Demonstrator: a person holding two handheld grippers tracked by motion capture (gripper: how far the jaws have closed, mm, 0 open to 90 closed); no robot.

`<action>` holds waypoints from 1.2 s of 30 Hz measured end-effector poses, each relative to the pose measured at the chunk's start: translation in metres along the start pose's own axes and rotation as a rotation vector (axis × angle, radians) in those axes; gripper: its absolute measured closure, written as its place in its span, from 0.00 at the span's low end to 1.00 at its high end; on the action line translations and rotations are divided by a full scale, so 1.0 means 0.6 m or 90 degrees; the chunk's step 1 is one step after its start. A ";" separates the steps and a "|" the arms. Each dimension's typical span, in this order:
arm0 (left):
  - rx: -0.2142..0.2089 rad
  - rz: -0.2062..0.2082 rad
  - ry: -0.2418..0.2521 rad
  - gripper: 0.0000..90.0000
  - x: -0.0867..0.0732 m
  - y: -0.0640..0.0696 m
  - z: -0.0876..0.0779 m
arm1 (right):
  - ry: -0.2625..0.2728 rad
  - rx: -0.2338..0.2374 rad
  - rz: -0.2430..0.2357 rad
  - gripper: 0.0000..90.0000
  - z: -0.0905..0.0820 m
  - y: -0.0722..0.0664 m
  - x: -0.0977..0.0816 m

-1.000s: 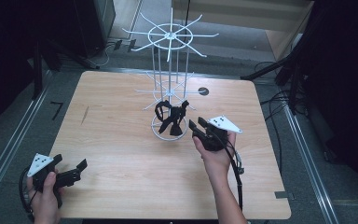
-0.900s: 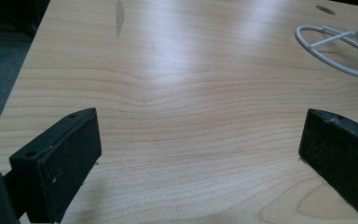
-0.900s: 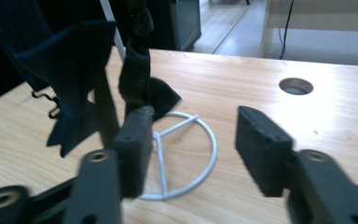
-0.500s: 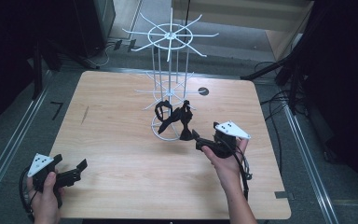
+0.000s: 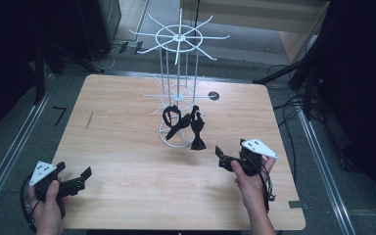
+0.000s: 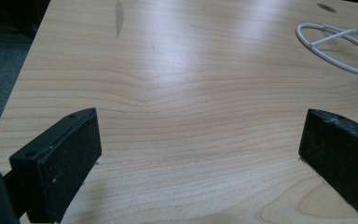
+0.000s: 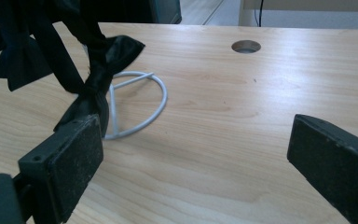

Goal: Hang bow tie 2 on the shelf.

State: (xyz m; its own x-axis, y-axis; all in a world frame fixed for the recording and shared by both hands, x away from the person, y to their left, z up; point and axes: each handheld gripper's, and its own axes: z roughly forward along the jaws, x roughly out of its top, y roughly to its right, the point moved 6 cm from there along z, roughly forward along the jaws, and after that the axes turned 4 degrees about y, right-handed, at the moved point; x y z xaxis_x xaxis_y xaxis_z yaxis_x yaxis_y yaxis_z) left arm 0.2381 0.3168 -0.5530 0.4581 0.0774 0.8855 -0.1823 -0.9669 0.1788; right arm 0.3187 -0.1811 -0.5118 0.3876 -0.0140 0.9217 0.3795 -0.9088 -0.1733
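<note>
Nearest the person, the left tool point(image 5: 76, 182) rests low over the desk point(image 5: 127, 147) with its jaws spread wide and nothing between them. The right tool point(image 5: 225, 157) sits farther in, to the right of the rack; its jaws have just been opening and stand wide, with nothing in them. Beyond it, a black bow tie point(image 5: 196, 128) hangs from a low arm of the white wire rack point(image 5: 176, 93), its lower end dangling near the ring base. It looks light, soft and limp, likely satin-slick, so a pinch at the knotted middle point(image 7: 89, 95) should hold best; loose wings would slip or fold.
</note>
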 end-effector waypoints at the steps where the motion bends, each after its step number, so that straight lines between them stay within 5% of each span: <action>1: 0.000 0.000 0.000 0.00 0.000 0.000 0.000 | -0.001 -0.002 0.002 0.04 -0.003 0.004 -0.003; 36: 0.001 0.001 0.001 0.00 0.000 0.000 0.000 | -0.031 -0.060 0.032 0.06 -0.079 0.111 -0.090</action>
State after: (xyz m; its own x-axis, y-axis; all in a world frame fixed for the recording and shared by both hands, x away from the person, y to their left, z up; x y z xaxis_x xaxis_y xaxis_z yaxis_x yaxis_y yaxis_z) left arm 0.2381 0.3167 -0.5530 0.4570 0.0767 0.8862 -0.1813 -0.9673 0.1772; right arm 0.2833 -0.2606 -0.5567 0.4457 -0.0424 0.8942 0.2785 -0.9427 -0.1836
